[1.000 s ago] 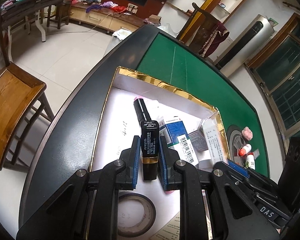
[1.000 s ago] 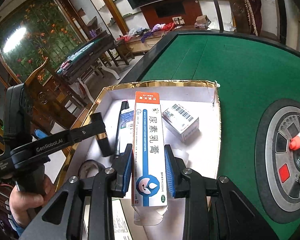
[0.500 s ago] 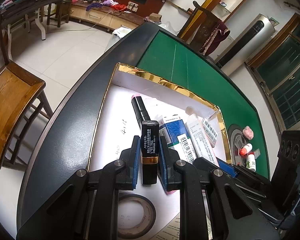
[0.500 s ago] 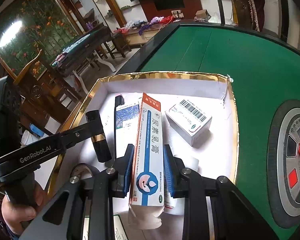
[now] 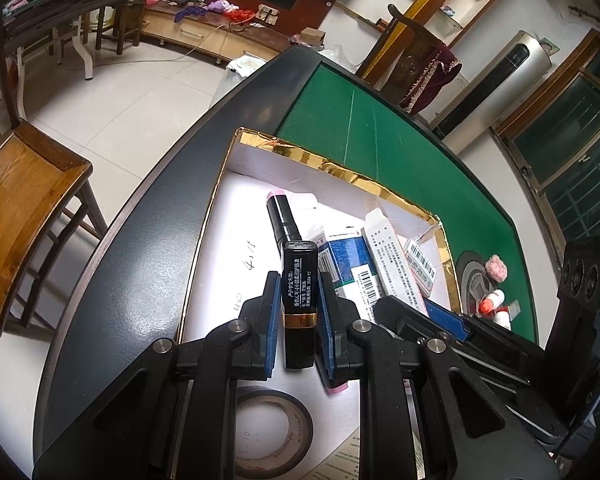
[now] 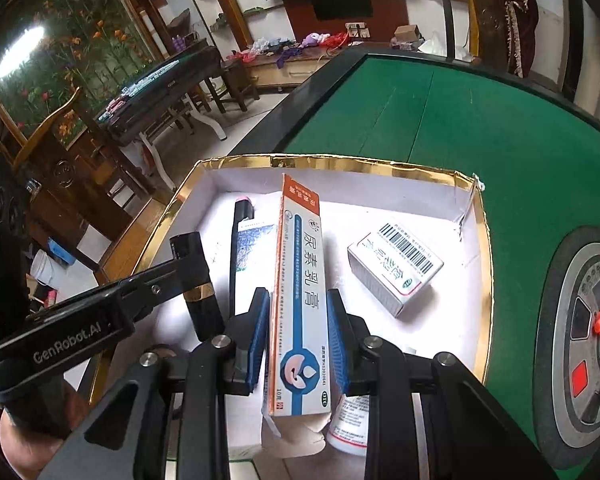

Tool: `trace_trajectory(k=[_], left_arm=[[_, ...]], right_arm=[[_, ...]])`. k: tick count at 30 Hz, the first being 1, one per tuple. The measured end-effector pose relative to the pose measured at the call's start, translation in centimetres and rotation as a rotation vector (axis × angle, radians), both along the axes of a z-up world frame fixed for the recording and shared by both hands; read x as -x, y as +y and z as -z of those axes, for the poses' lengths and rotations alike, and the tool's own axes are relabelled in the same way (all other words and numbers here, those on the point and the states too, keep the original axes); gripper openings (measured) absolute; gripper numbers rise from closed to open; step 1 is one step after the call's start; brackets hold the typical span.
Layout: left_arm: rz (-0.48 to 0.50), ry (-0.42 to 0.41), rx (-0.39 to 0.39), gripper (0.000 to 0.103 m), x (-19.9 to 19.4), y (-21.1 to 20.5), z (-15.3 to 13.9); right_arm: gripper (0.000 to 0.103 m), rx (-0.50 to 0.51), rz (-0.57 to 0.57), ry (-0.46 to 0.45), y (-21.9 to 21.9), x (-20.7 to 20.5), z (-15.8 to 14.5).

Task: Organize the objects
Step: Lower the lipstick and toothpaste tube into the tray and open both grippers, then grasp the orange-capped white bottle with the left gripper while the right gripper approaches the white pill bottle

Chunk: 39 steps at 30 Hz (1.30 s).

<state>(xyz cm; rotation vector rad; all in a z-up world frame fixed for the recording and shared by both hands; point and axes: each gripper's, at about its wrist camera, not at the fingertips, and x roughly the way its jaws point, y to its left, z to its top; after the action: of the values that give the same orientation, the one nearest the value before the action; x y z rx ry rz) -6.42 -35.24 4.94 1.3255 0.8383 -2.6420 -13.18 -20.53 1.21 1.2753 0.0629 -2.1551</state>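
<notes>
You have two grippers over one gold-rimmed white box (image 6: pixel 485 240) on the green table (image 6: pixel 480 120). Your left gripper (image 5: pixel 299 280) is clenched on one black lipstick tube (image 5: pixel 298 300) with a gold band, held above the box floor at its left side. Your right gripper (image 6: pixel 299 296) grasps one long orange-and-white ointment carton (image 6: pixel 300 280), tipped onto its narrow edge over the middle of the box.

Lying in the box you can count one black pen-like stick (image 5: pixel 284 220) with a pink end, one blue-and-white carton (image 5: pixel 346 264), one small white barcode box (image 6: pixel 396 270), one roll of dark tape (image 5: pixel 274 436) and one small white bottle (image 6: pixel 350 420). Both grippers point steeply down into the box. Your left hand (image 6: pixel 24 436) shows at the lower left edge of the right wrist view.

The bottle is mostly hidden under the carton and right fingers. A printed sheet at the near edge is cut off. Small red-capped items on the table's round panel (image 6: pixel 580 320) are too small to identify.
</notes>
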Motion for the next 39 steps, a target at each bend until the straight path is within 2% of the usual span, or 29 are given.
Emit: trace_trajectory(k=[14, 24, 27, 28, 31, 39], left_arm=[[-0.029, 0.028, -0.028, 0.017, -0.5, -0.7, -0.7], [-0.033, 0.028, -0.02, 0.017, -0.6, -0.6, -0.7], [-0.035, 0.024, -0.012, 0.017, -0.5, -0.5, -0.8], [-0.035, 0.022, -0.008, 0.019, -0.5, -0.4, -0.8], [-0.036, 0.023, 0.0, 0.041, -0.4, -0.3, -0.7], [-0.03, 0.055, 0.008, 0.043, -0.7, 0.0, -1.2]], right_arm=[[0.028, 0.002, 0.005, 0.011, -0.2, -0.2, -0.6], [0.028, 0.077, 0.014, 0.018, 2.2, -0.8, -2.3], [0.028, 0.103, 0.016, -0.001, 3.3, -1.2, -2.0], [0.028, 0.108, 0.02, -0.006, 3.7, -1.3, -1.9], [0.028, 0.13, 0.031, -0.026, 4.6, -1.7, -1.4], [0.03, 0.178, 0.047, -0.06, 6.8, -2.2, -1.1]])
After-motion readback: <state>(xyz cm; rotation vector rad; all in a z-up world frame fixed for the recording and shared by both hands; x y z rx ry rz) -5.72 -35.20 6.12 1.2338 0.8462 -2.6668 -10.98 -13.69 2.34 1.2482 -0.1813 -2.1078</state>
